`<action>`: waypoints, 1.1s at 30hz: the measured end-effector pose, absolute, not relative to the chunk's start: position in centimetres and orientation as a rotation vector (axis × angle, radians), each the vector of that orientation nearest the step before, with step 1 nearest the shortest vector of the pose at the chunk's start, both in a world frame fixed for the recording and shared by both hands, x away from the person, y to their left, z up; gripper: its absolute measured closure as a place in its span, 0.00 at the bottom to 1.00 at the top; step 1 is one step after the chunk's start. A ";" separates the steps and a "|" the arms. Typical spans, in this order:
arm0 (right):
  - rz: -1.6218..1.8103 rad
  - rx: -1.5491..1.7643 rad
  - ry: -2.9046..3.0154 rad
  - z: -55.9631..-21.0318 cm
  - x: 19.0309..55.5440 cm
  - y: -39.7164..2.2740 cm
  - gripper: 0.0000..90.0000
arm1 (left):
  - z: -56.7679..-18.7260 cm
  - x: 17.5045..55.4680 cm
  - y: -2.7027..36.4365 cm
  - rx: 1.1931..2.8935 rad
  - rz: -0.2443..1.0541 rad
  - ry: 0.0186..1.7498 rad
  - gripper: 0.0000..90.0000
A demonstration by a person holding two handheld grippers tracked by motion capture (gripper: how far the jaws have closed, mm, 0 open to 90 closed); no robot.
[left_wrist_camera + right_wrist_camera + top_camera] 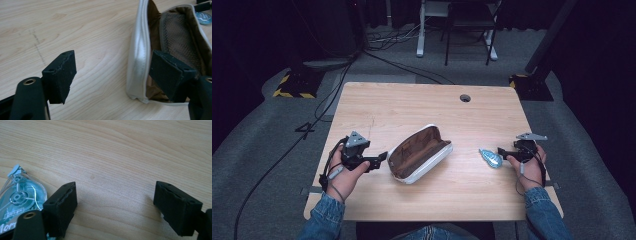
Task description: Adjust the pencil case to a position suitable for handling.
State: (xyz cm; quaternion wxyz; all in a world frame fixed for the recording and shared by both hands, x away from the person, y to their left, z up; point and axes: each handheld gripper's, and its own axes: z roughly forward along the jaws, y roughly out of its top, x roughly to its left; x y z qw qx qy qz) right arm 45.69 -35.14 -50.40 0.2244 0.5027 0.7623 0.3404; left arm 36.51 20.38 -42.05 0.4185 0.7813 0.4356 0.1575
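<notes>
Open white pouch (420, 153) on wooden table (422, 107), teal tape dispenser (21, 197) lettered perhaps "Mor", both grippers' jaws spread, empty.

**Hidden, cropped and unreadable parts**

In the left gripper view, the top edge of the picture cuts off the far end of the open white leather pencil case with brown lining (140, 50). Its near end is covered by the right-hand black jaw of the left gripper (120, 75). The small translucent blue teardrop-shaped correction tape dispenser (204, 18) is clipped at the right edge.

In the right gripper view, that dispenser (22, 197) runs off the left and bottom edges. One jaw of the right gripper (117, 206) overlaps it, and its label print is cut off and unreadable.

In the high view, the person's denim sleeves (324, 217) leave the bottom edge, and the dispenser's (490, 157) details are too small to make out.
</notes>
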 end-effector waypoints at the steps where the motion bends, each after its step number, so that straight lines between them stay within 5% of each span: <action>1: 0.940 1.387 2.104 -50.4 45.7 -35.1 0.22 | -42.0 36.5 20.2 1.963 0.385 1.088 0.24; 19: 0.940 1.386 2.103 -50.4 45.7 -35.1 0.22 | -44.0 38.6 15.6 2.034 0.329 1.053 0.24; 33: 0.940 1.387 2.103 -50.4 45.7 -35.1 0.22 | -45.9 40.4 14.7 2.043 0.295 1.074 0.51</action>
